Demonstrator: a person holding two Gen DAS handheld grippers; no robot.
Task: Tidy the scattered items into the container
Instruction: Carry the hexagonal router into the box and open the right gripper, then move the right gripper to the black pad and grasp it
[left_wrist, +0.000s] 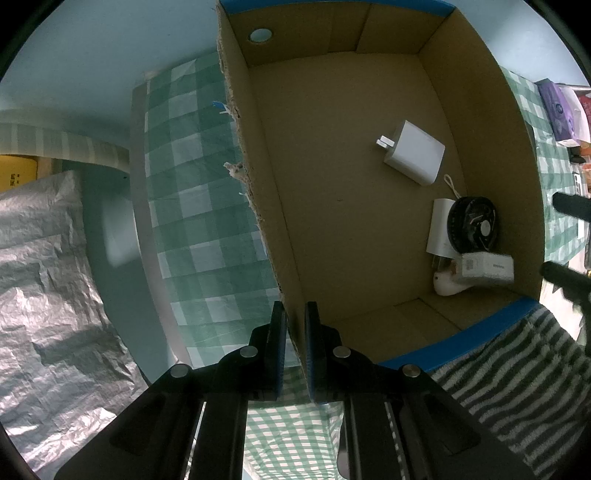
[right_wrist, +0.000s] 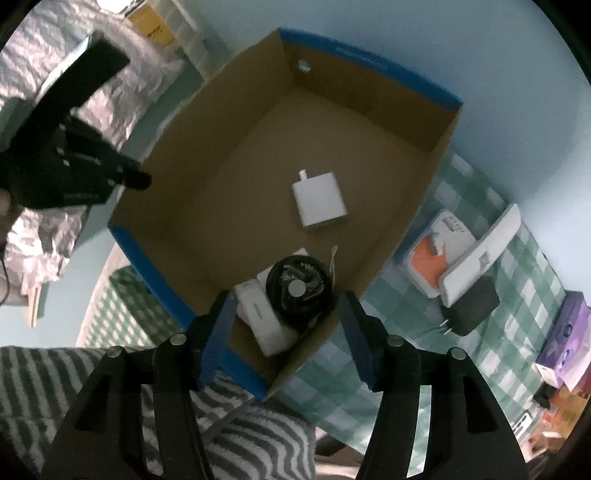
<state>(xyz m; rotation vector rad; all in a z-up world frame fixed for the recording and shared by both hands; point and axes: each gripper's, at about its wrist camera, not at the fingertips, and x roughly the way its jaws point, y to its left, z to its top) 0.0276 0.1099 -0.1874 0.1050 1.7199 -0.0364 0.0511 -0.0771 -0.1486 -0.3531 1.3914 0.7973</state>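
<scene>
A brown cardboard box with blue rim holds a white charger, a small black fan and white boxed items. My left gripper is shut on the box's left wall, one finger inside and one outside. My right gripper is open and empty above the box's near corner, over the fan. On the table to the right lie an orange-and-white pack, a white device and a black charger.
The box rests on a green checked tablecloth. A grey striped towel lies at the near side. Purple boxes stand at the right. Crinkled silver sheeting lies left.
</scene>
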